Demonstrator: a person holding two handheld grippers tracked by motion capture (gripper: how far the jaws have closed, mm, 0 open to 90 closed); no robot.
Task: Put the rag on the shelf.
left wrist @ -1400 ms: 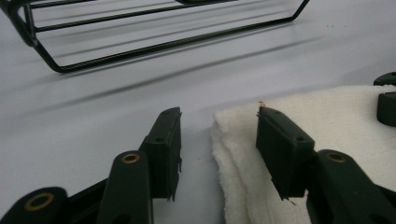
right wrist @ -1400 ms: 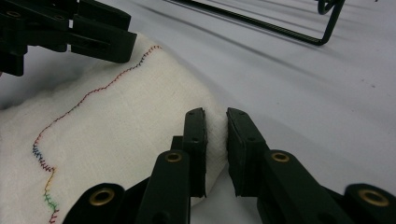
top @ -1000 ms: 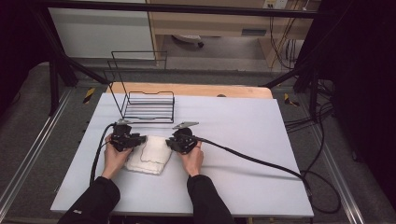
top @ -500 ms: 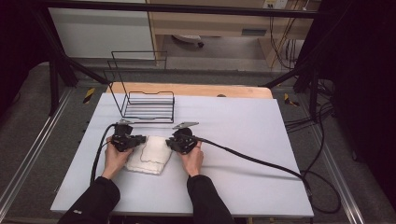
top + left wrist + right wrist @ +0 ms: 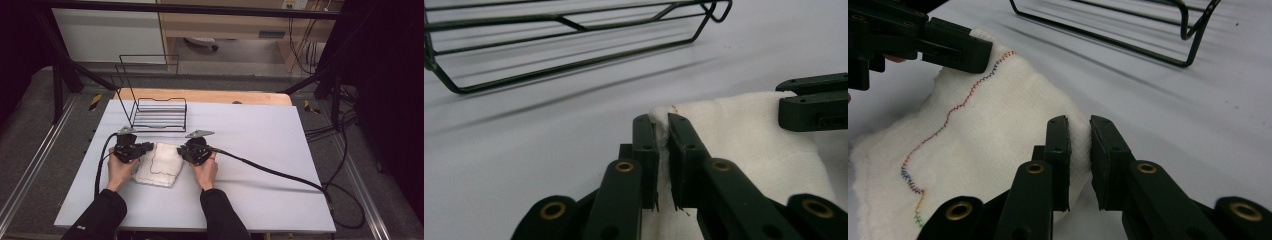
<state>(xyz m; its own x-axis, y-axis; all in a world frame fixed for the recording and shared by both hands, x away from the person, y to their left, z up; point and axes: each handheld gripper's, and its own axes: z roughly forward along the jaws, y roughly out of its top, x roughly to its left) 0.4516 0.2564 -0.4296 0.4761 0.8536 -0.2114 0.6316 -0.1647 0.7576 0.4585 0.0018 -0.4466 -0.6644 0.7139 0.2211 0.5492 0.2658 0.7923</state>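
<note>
A white rectangular desk [image 5: 260,145] is seen, with a strip of bare wood at its far edge. A black wire rack [image 5: 159,111] is set near that edge. A folded white cloth [image 5: 161,164] is laid just in front of the rack.

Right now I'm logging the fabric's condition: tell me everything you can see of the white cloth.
The white cloth is a soft, coarse-woven towel-like piece, folded and rumpled, lying on the white table near the wire rack. A wavy multicoloured stitch line runs along one edge. The left gripper and right gripper each pinch a far corner between their jaws.
</note>
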